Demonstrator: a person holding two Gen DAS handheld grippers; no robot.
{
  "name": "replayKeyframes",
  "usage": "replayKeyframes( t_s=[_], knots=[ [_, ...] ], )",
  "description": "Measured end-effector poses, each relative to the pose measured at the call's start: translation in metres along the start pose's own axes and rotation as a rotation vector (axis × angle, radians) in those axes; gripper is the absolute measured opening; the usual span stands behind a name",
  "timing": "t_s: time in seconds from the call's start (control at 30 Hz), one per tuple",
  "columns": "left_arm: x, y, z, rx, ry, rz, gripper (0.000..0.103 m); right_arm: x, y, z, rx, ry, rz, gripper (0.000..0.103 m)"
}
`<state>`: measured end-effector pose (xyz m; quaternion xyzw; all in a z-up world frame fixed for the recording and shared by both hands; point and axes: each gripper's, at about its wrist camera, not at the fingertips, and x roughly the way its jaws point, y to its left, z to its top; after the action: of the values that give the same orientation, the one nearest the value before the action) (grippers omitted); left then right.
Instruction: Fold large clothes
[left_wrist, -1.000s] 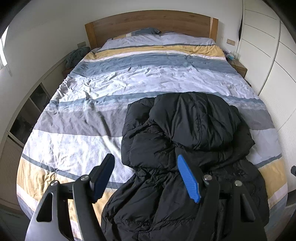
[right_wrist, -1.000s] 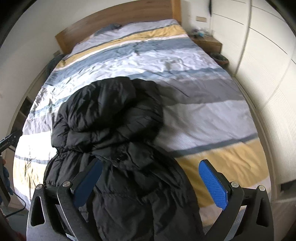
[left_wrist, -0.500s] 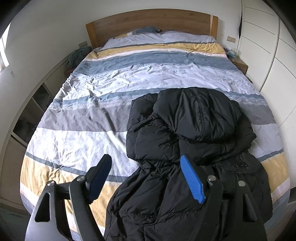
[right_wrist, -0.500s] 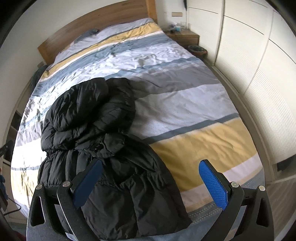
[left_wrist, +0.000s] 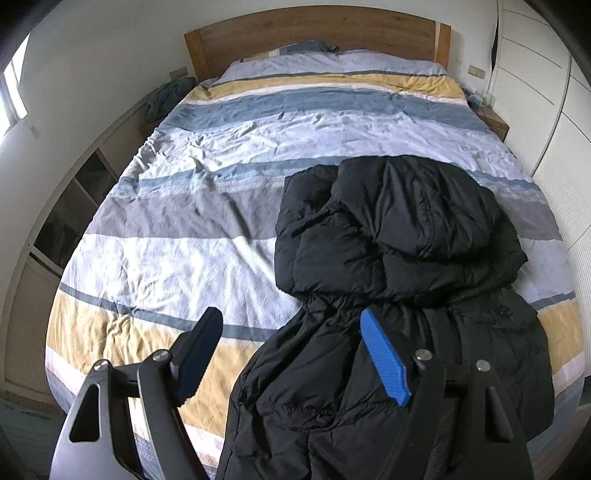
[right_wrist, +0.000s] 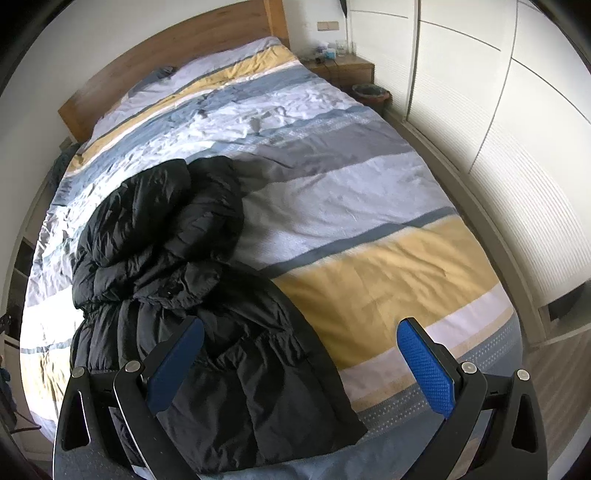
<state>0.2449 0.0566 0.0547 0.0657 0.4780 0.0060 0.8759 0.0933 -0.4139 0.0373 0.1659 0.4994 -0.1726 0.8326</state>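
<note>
— One garment is in front of you: a black quilted puffer coat (left_wrist: 399, 266) of shiny, puffy fabric, lying on the near half of the striped duvet (left_wrist: 207, 229). Its upper part is bunched into a rounded heap, and its lower part spreads flatter toward the foot of the bed.

— And my grippers?

— Your left gripper (left_wrist: 291, 354) hangs above the foot of the bed with its jaws spread wide and nothing between them. Its blue ribbed pad (left_wrist: 384, 362) shows over the coat's lower panel, the dark one over the duvet. Your right gripper (right_wrist: 301, 363) is likewise wide apart and holding nothing, hovering over the coat's hem (right_wrist: 280, 435).

— What does each camera add?

— Your left view shows the cotton duvet's creased grey, white, blue and yellow bands, the full wooden headboard (left_wrist: 317, 37), and an open shelf unit (left_wrist: 74, 206) along the wall. Your right view shows the coat's hem reaching the foot edge of the bed, a wooden bedside table (right_wrist: 343, 70) with small items on it, and white wardrobe doors (right_wrist: 498, 122).
</note>
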Motion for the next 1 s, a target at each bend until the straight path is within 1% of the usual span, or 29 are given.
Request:
replayKeyframes(
  t_s=[0.13, 0.23, 0.43, 0.67, 0.73, 0.87, 1.0],
  knots=[
    [0.010, 0.016, -0.014, -0.031, 0.034, -0.008, 0.076, 0.003, -0.005, -0.006, 0.006, 0.015, -0.005, 0.102],
    [0.015, 0.030, -0.022, -0.057, 0.045, -0.011, 0.076, 0.006, -0.007, -0.009, 0.012, 0.022, -0.004, 0.102],
    [0.023, 0.064, -0.037, -0.141, 0.062, -0.007, 0.076, 0.012, -0.010, -0.016, 0.022, 0.037, 0.006, 0.102],
    [0.034, 0.088, -0.058, -0.192, 0.093, -0.026, 0.076, 0.028, -0.004, -0.031, -0.015, 0.096, 0.023, 0.102],
    [0.041, 0.089, -0.066, -0.182, 0.114, -0.021, 0.076, 0.032, -0.003, -0.035, -0.022, 0.112, 0.031, 0.102],
    [0.057, 0.092, -0.092, -0.186, 0.165, -0.038, 0.076, 0.047, -0.004, -0.048, -0.028, 0.158, 0.036, 0.102],
    [0.074, 0.096, -0.119, -0.230, 0.234, -0.049, 0.076, 0.062, -0.006, -0.063, -0.036, 0.203, 0.035, 0.102]
  ],
)
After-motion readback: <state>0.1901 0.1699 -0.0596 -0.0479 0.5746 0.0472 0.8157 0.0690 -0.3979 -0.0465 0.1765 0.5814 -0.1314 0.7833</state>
